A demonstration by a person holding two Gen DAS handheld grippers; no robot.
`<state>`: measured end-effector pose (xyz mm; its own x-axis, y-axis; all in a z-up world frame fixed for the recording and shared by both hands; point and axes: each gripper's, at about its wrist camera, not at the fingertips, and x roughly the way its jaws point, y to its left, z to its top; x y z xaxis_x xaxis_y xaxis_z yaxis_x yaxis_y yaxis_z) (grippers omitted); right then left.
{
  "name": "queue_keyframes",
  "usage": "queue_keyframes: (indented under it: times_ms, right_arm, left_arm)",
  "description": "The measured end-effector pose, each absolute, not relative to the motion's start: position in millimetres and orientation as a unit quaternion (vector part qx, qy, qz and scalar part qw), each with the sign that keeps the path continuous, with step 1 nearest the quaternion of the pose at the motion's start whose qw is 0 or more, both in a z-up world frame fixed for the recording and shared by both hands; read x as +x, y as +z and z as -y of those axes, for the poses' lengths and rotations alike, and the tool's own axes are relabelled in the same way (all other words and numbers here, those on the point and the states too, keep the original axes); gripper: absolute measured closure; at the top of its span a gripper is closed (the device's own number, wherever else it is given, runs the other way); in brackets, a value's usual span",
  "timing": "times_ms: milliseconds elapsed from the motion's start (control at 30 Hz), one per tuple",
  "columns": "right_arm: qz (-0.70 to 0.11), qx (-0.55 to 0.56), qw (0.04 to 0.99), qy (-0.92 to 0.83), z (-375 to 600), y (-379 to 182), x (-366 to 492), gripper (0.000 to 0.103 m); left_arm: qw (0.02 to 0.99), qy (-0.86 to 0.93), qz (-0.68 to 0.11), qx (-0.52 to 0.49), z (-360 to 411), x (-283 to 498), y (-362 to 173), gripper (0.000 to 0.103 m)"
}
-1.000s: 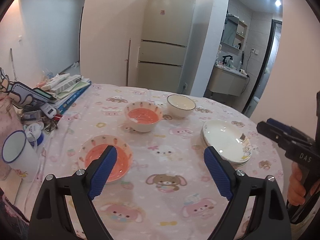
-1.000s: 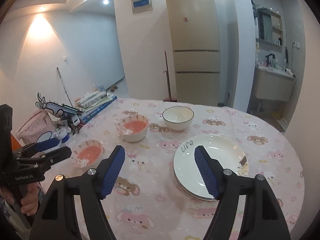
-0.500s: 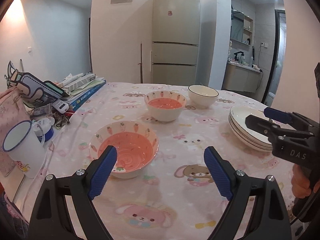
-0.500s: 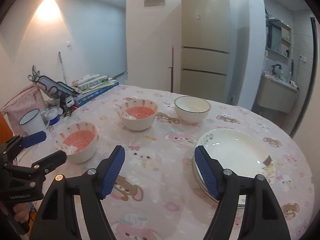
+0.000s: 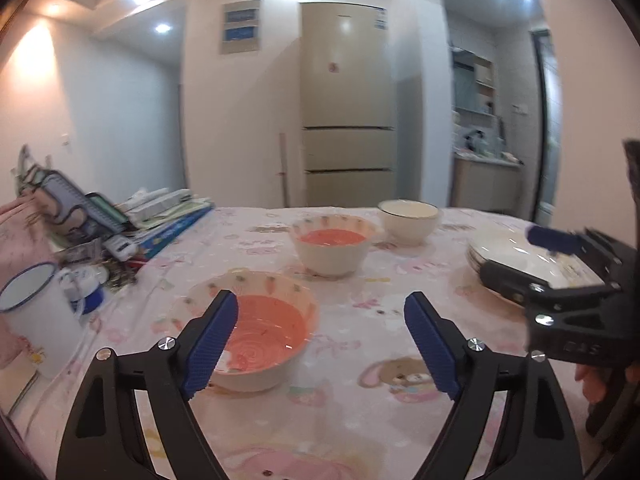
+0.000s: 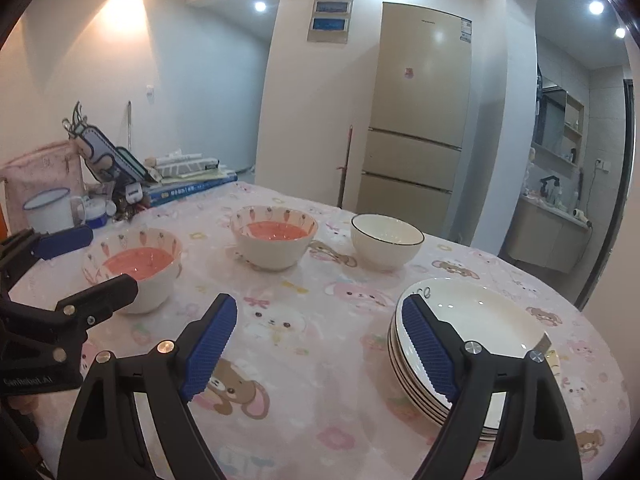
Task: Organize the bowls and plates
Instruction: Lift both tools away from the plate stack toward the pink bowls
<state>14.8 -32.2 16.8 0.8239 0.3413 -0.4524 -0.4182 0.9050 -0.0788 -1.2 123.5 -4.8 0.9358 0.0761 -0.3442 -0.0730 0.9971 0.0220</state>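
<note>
Both tongs had sunk toward the counter (image 6: pixel 320 360) since a second earlier. The left tongs (image 5: pixel 320 336) stood wide, narrowing slightly, empty, just before the near carrot bowl (image 5: pixel 256 332). The right tongs (image 6: pixel 320 344) were opening, empty, one pad against the plate stack's (image 6: pixel 480 320) left edge.
</note>
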Motion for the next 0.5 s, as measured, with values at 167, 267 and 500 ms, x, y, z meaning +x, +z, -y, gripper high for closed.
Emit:
queue_keyframes:
  times_ms: [167,267,500]
  right_arm:
    - [-0.204,-0.048,0.958,0.193,42.8,13.1,19.0,0.016]
    - [-0.195,-0.035,0.96,0.197,45.6,15.3,18.9,0.016]
    - [-0.203,-0.063,0.955,0.207,33.6,11.4,17.1,0.016]
  left_arm:
    - [0.988,0.041,-0.147,-0.01,-135.4,-1.4,-1.7,0.019]
    - [0.99,0.048,-0.133,-0.009,-136.1,-5.4,-0.2,0.019]
    - [0.989,0.058,-0.133,-0.004,-134.3,-5.2,-0.7,0.003]
